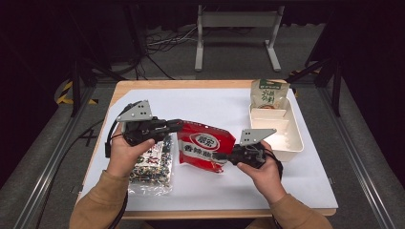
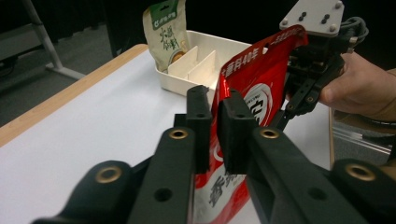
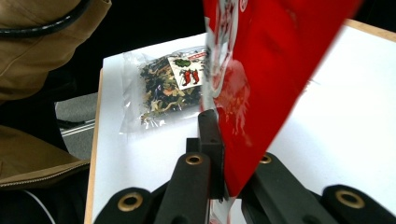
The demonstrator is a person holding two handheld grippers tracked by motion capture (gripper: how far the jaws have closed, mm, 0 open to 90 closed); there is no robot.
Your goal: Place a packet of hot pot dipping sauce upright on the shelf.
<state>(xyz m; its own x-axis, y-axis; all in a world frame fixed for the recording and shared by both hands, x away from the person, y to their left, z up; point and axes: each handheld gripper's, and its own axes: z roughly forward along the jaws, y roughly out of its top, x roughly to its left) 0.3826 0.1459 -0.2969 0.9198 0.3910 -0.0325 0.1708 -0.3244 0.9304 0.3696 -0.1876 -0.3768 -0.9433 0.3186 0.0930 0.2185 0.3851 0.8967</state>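
Red packet [image 1: 205, 147] pinched between both hand-held grippers, left grip perhaps loosening.

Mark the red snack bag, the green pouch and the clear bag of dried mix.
Red snack bag [image 1: 204, 149]: high view, white label on its front.
Green pouch [image 1: 269, 94]: high view, middle of its printed face.
Clear bag of dried mix [image 3: 161, 91]: right gripper view, dark contents beside its sticker.

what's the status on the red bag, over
Left hand-held gripper and right hand-held gripper both clamped on red bag, held off the table. Clear snack bag lies below left. Nothing in the way.
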